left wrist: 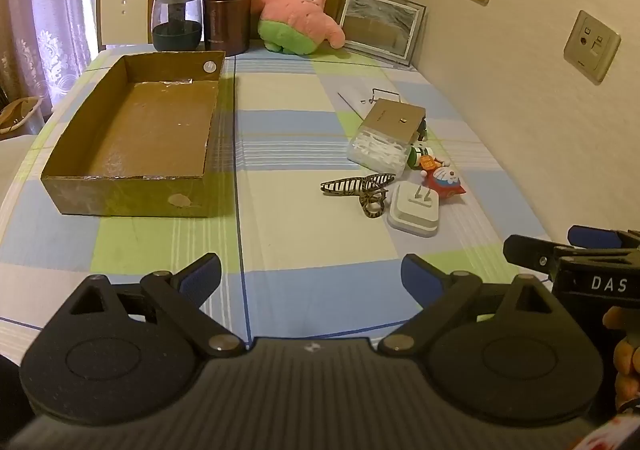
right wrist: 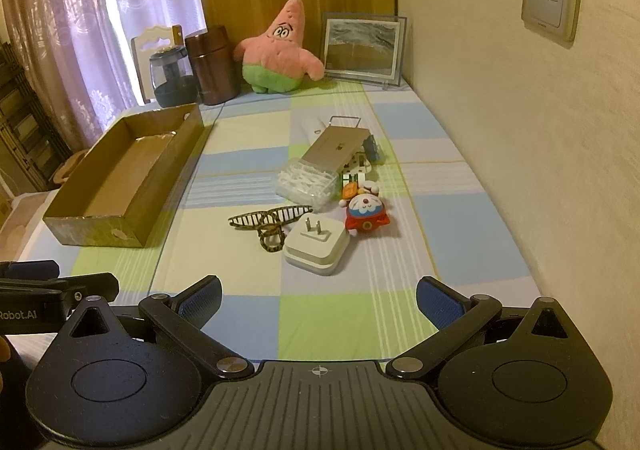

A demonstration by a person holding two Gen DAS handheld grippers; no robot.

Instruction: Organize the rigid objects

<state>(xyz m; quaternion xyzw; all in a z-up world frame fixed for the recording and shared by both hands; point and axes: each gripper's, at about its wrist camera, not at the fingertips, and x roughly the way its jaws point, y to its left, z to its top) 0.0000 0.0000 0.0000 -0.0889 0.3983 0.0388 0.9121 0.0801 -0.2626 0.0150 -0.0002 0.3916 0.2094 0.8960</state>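
Tablecloth (right wrist: 340, 314) in blue, green and cream checks covers the whole top, against a pale wall with sockets and a curtained window beyond. Cardboard box (left wrist: 132, 138) sits empty on the left side, well apart from the clutter. That clutter lies near the wall: a clear plastic case (right wrist: 308, 178), white plug (right wrist: 316, 246), striped hair clip (right wrist: 268, 222), small red toy (right wrist: 366, 214). Both grippers hover low at the near edge, left gripper (left wrist: 310, 274) and right gripper (right wrist: 318, 298) spread wide, nothing between them. Probably best to take the plug first, squarely across its sides.
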